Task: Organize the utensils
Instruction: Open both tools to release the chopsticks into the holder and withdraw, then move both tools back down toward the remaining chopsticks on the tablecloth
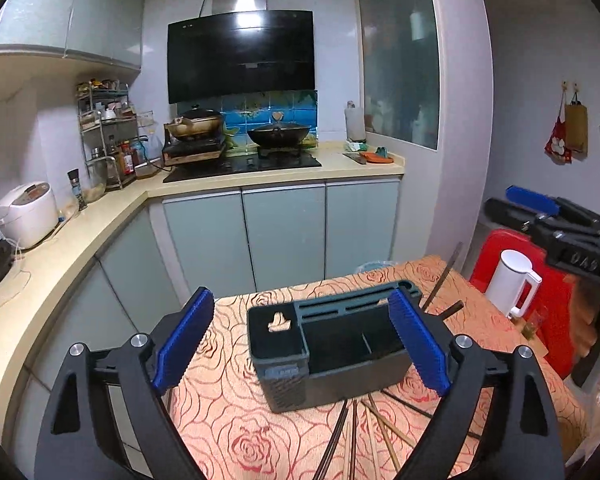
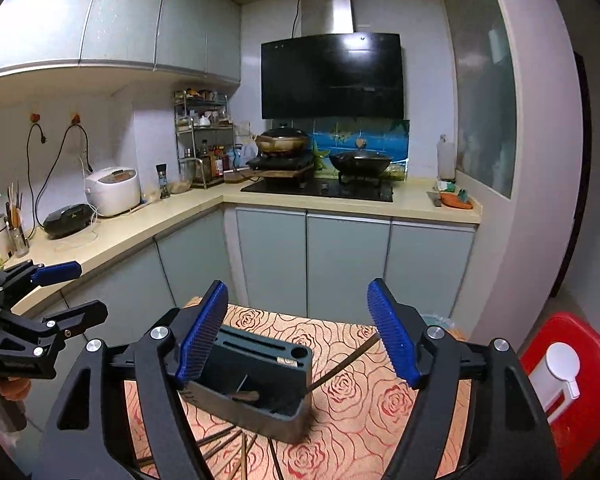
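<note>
Two claws stand wide, gripping nothing: the left gripper (image 1: 300,344) frames the dark utensil holder (image 1: 332,356), chopsticks (image 1: 364,436) scattered below it; the right gripper (image 2: 298,332) hovers above the same holder.

1. A small table (image 1: 260,432) stands in front of the kitchen cabinets, covered with an orange-tan cloth (image 2: 352,408) printed with red roses.
2. A dark grey utensil holder (image 1: 332,352) stands upright on the cloth near the table's middle, with slots along its top and open compartments.
3. Loose chopsticks (image 1: 356,436) lie fanned out on the cloth at the near side of the holder, brown and dark ones mixed, some crossing each other.
4. More dark chopsticks (image 1: 444,284) lie on the cloth beyond the holder's far right corner.
5. One long brown chopstick (image 2: 344,368) lies slanted on the cloth just beside the holder's right end.
</note>
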Motion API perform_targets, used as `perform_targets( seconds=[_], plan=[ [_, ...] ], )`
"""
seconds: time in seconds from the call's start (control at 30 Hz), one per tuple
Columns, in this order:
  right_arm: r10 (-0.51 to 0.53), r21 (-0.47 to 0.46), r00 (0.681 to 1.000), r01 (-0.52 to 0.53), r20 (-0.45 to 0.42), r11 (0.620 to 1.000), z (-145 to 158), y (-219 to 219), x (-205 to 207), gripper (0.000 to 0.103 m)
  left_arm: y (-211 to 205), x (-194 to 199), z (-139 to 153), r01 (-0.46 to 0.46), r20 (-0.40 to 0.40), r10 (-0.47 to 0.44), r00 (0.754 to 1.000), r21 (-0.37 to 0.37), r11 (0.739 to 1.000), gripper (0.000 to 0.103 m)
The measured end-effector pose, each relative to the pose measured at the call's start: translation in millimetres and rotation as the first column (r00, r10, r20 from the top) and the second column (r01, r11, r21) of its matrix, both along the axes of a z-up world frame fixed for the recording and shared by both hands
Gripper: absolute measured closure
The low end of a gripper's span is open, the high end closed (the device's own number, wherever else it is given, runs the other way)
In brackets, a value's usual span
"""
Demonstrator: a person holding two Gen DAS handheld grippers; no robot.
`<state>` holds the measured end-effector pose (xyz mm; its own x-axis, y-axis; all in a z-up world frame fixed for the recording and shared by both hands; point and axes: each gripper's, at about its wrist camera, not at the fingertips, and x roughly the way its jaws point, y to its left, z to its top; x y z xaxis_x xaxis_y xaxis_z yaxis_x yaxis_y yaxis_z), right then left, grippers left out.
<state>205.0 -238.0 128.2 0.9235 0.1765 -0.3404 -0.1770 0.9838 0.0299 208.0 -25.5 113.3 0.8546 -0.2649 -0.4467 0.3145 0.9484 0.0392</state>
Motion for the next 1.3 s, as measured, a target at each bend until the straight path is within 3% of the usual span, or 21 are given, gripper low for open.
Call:
perform_targets(
  seconds=[0.3, 0.9, 1.3],
  plan=[
    [0.000, -0.008, 1.000, 0.000, 0.011, 1.000, -26, -13, -63, 0.033, 23, -52, -31, -0.033, -0.001, 0.033, 0.999, 0.014, 0.999, 0.016],
    [-0.053, 0.010, 0.993, 0.055, -0.104, 0.998, -117, -43, -146, 0.033, 74, -110, -117, -0.110, -0.133, 0.113, 0.985, 0.033, 0.993, 0.016],
    [-0.062, 0.071, 0.989, 0.072, -0.136, 0.995, -133, -53, -160, 0.033, 109, -117, -193, -0.194, -0.193, 0.229, 0.954, 0.187, 0.963, 0.016]
  ],
)
